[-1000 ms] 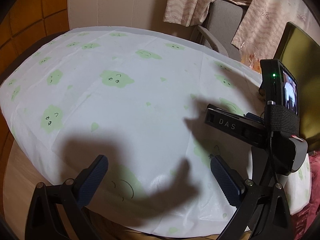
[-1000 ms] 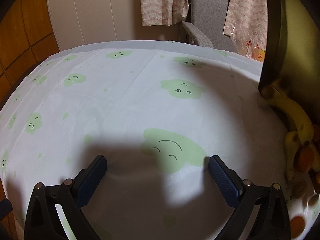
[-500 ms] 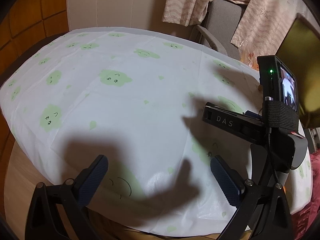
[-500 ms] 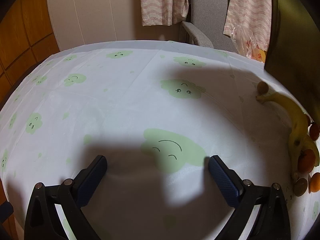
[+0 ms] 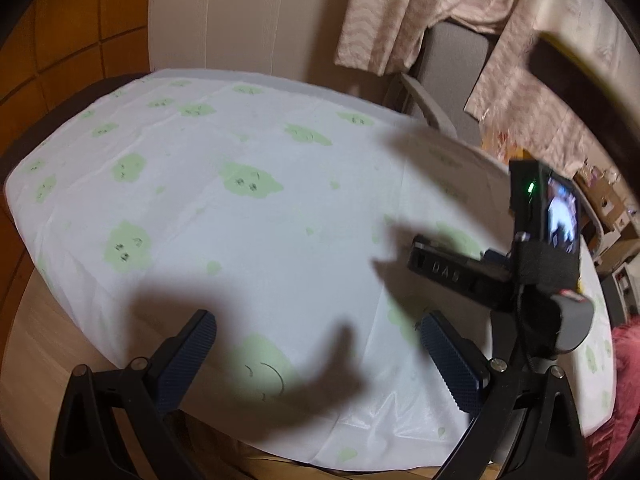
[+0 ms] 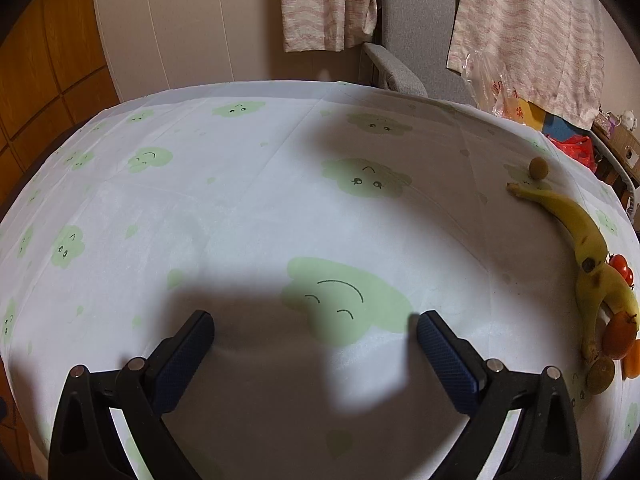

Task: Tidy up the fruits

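We hold both tools over the table w/ nothing in them: left gripper (image 5: 316,354) spread wide, right gripper (image 6: 314,350) spread wide too, each pair of blue pads well apart above bare cloth.

The fruit sits at the far right edge of the right wrist view. 2 bananas (image 6: 588,252) joined at the stem curve down the cloth; a small brownish-green round fruit (image 6: 538,168) lies just beside the upper tip. Red tomatoes (image 6: 621,266) touch the bananas' right side, an orange fruit (image 6: 619,334) rests against the lower banana, and a kiwi-like fruit (image 6: 600,375) sits just below. All well apart from the right gripper, w/ open cloth between.

From the left wrist view, the other tool's camera unit (image 5: 548,220), green light on, blocks the right side, so no fruit shows there; that view is blurred.

The surface is a round table under a white tablecloth (image 6: 248,208) printed w/ green smiley clouds; gripper shadows fall across it. Behind: a grey chair (image 6: 416,36), pinkish hanging cloth (image 6: 324,0), orange-brown wood panels (image 6: 52,52), and clutter at far right.
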A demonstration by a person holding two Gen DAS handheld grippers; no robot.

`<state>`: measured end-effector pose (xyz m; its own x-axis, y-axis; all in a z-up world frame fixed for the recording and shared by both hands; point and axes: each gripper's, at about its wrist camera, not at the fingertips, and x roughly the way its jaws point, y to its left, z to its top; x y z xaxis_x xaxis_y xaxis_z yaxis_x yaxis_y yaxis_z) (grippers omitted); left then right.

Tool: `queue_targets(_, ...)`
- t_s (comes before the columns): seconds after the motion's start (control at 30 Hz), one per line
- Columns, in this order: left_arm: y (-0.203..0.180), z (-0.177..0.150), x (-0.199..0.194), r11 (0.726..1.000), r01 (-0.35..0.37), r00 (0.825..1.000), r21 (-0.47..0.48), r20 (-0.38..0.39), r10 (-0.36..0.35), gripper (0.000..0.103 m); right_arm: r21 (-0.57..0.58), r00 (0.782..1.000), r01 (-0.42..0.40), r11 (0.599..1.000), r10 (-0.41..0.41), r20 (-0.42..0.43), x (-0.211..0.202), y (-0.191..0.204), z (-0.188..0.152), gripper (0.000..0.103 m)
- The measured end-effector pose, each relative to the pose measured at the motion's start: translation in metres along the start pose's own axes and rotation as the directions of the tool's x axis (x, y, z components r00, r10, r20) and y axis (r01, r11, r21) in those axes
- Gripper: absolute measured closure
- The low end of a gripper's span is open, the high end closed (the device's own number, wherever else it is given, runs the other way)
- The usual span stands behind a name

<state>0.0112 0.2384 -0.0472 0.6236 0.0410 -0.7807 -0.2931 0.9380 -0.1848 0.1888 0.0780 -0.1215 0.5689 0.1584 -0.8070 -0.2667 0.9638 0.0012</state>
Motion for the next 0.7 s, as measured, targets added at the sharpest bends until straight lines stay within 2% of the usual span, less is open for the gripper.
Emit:
queue_targets(0.13, 0.013, 0.005, -0.010, 1.000, -0.026, 0.999, -0.003, 0.025, 0.026, 0.000, 0.000, 1.000, 0.000, 1.000, 0.000, 0.000, 0.000, 0.000, 0.000, 0.000)
queue_targets(0.4, 0.040, 0.007, 0.000, 0.995, -0.096, 0.995, -0.031, -0.002, 0.096, 0.000, -0.001, 1.000, 0.000, 1.000, 0.000, -0.001, 0.000, 0.001, -0.001, 0.000)
queue_targets(0.7, 0.038, 0.001, 0.013, 0.996, -0.067, 0.998, -0.054, -0.021, 0.066, 0.000, -0.001, 1.000, -0.002, 1.000, 0.002, 0.001, -0.002, 0.001, -0.005, 0.000)
